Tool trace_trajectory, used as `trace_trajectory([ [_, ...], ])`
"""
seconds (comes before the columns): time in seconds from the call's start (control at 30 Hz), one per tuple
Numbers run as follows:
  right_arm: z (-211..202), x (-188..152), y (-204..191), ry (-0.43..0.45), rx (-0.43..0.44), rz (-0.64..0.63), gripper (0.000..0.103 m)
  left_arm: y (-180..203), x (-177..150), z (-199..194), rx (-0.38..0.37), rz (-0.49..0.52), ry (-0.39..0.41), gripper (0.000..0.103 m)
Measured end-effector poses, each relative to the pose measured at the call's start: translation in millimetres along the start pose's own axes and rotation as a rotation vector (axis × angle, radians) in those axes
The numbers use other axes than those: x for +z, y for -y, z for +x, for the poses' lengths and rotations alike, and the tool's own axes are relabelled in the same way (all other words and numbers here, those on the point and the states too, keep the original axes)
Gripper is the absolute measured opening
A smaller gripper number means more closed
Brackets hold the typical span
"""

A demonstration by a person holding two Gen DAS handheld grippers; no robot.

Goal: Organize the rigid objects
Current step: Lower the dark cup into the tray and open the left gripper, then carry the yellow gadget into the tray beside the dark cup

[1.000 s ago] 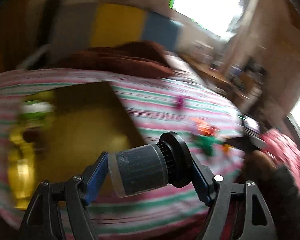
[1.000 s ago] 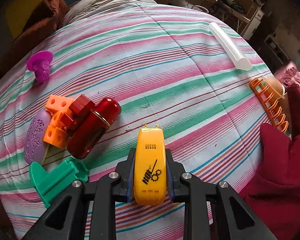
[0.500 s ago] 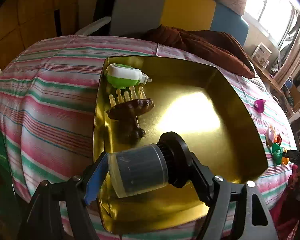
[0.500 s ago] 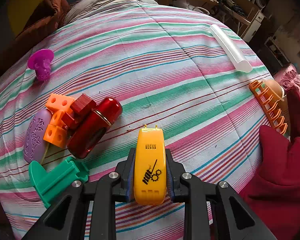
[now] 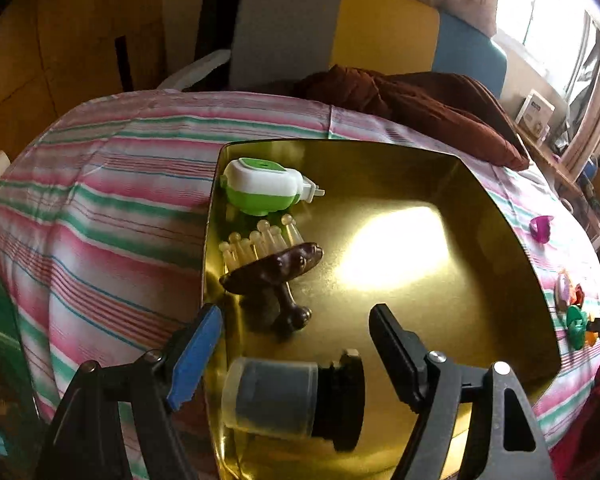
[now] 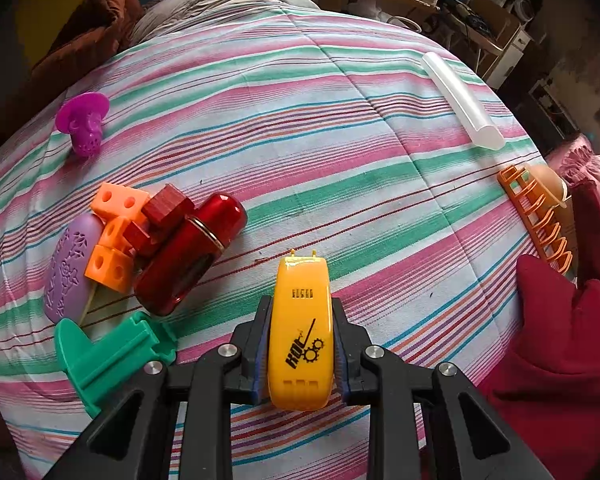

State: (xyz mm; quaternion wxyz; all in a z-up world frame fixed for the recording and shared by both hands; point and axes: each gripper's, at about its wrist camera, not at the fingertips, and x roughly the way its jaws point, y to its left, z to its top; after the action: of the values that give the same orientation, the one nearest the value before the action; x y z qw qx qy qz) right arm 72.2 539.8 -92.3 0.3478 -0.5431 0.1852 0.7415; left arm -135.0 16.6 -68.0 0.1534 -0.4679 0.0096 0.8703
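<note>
In the left wrist view a golden tray (image 5: 500, 240) lies on the striped bedspread. It holds a green and white plug-in device (image 5: 260, 188) and a brown massager with pale knobs (image 5: 276, 268). A grey cylinder with a black cap (image 5: 276, 396) lies on its side at the tray's near end. My left gripper (image 5: 296, 314) hangs open above it, and neither finger touches it. In the right wrist view my right gripper (image 6: 301, 304) is shut on a yellow plastic case with a gear logo (image 6: 302, 340), held just over the bedspread.
Left of the right gripper lie a red capsule case (image 6: 192, 256), orange cubes (image 6: 116, 232), a dark red block (image 6: 166, 208), a purple oval (image 6: 70, 264) and a green plastic piece (image 6: 112, 352). Farther off are a purple strainer (image 6: 84, 124), a clear tube (image 6: 460, 100) and an orange rack (image 6: 536, 216).
The left gripper swung over the tray, then let go of the grey cylinder, which now lies in the tray. The right gripper has hardly moved and still grips the yellow case.
</note>
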Motion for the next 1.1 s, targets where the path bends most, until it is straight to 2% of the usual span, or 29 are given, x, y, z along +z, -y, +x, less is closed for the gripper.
trace_trajectory([
  [0.17, -3, 0, -4, 0.006, -0.016, -0.021, 0.027, 4, -12, -26, 0.038, 0.002, 0.059, 0.077],
  [0.4, -5, -2, -10, 0.009, -0.019, -0.021, 0.027, 6, -36, -57, 0.024, -0.041, 0.098, 0.077],
  [0.57, 2, -5, -7, 0.011, -0.01, -0.01, 0.026, 12, -47, -73, 0.018, -0.032, 0.119, 0.077],
  [1.1, 12, 7, 7, 0.019, 0.033, 0.011, 0.026, 25, -55, -88, 0.015, -0.013, 0.126, 0.077],
])
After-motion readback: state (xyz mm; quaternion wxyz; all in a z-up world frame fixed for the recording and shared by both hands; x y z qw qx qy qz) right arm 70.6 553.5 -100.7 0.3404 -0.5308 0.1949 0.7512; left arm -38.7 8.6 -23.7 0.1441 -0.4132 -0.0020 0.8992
